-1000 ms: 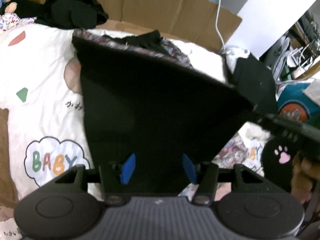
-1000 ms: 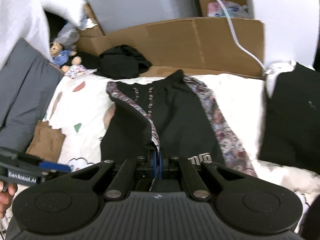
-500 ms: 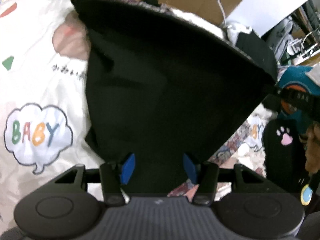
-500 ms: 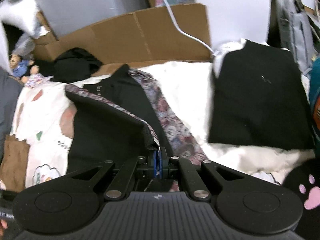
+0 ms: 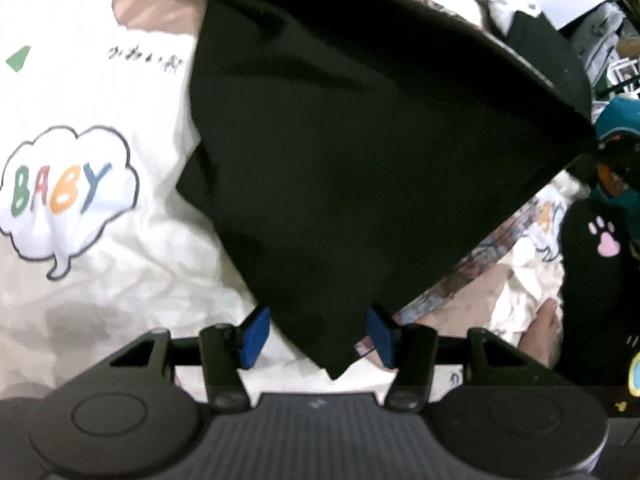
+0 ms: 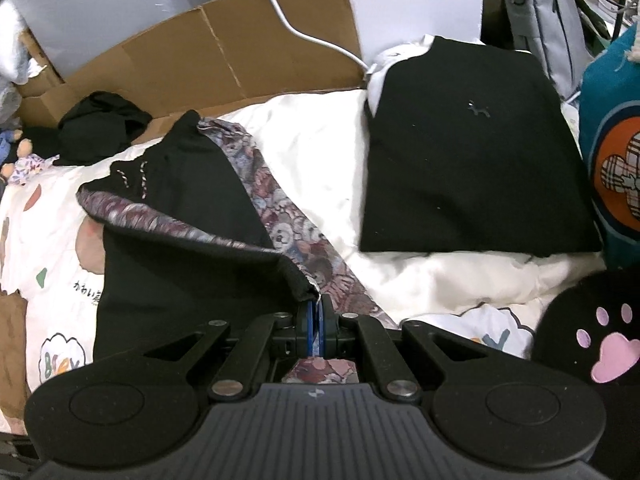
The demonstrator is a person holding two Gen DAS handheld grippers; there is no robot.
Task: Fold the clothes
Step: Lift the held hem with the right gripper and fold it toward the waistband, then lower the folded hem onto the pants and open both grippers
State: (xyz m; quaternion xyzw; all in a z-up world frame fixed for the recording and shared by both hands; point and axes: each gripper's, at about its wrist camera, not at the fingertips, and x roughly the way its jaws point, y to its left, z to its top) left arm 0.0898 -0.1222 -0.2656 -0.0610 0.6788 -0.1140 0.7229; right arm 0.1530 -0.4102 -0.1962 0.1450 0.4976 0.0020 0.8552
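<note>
The right claw (image 6: 316,330) is pressed together, its blue pads pinching the corner of a black garment (image 6: 188,276) with a patterned bear-print lining; the fabric rises from that corner in a raised fold, while the rest of the garment lies flat on the white bedspread (image 6: 320,168); the left claw (image 5: 318,334) stands spread, its blue fingers (image 5: 252,336) on either side of a hanging point of the same black garment (image 5: 360,160); whether those pads press on the cloth I cannot tell, as gaps show beside it; a folded black shirt (image 6: 472,152) lies apart on the bedspread to the right; a crumpled black piece (image 6: 104,128) sits by the cardboard (image 6: 224,56) at the far edge; a "BABY" cloud print (image 5: 68,192) shows on the bedspread left of the hanging cloth.
</note>
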